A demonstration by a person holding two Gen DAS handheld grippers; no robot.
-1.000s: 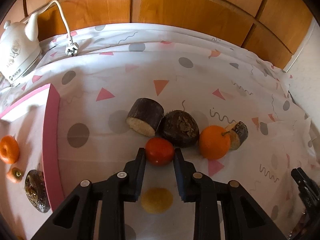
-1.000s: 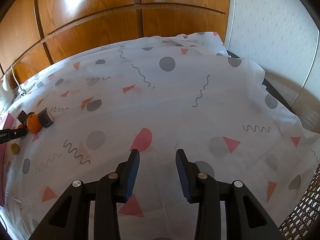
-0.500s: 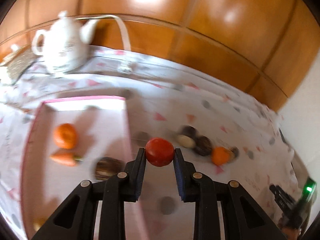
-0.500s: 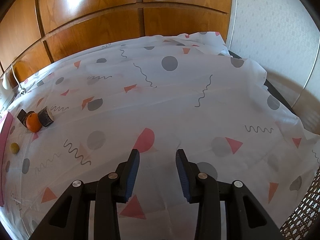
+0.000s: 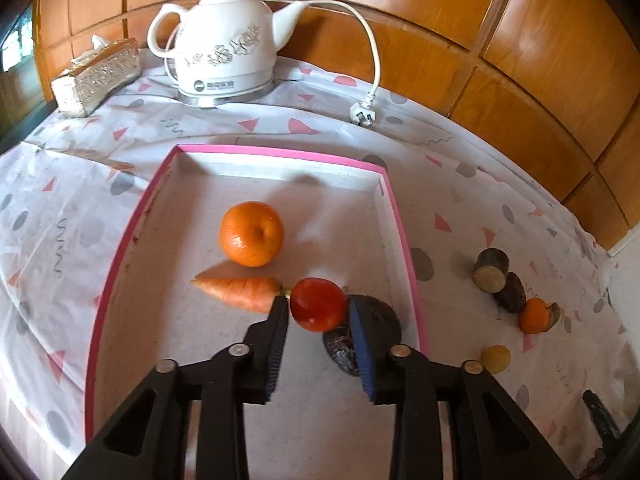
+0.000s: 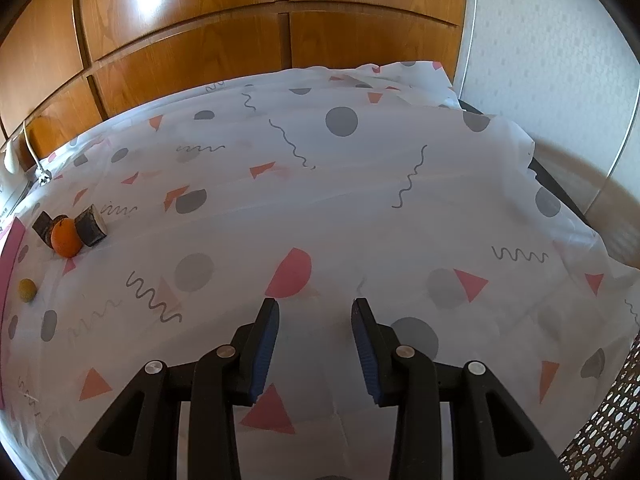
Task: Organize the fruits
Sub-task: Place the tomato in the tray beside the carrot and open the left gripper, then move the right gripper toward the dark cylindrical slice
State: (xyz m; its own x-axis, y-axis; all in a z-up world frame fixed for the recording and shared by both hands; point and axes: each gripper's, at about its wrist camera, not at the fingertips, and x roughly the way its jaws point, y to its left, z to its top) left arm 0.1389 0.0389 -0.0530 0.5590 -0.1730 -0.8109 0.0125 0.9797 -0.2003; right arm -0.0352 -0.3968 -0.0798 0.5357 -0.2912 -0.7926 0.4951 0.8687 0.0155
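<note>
Left gripper (image 5: pixel 319 312): jaws just opening, round red tomato (image 5: pixel 318 309) between them over pink-rimmed tray (image 5: pixel 396 216), beside carrot (image 5: pixel 240 291). Right gripper (image 6: pixel 315 322): parted, empty above patterned cloth (image 6: pixel 360 200).

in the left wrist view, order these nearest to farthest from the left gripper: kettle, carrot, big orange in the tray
1. carrot, in the tray just left of the left gripper.
2. big orange, mid-tray, behind the carrot.
3. kettle, beyond the tray by the wooden wall.

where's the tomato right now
Left wrist view: the tomato sits between the left gripper's just-opening jaws, over the pink tray, right of the carrot.
</note>
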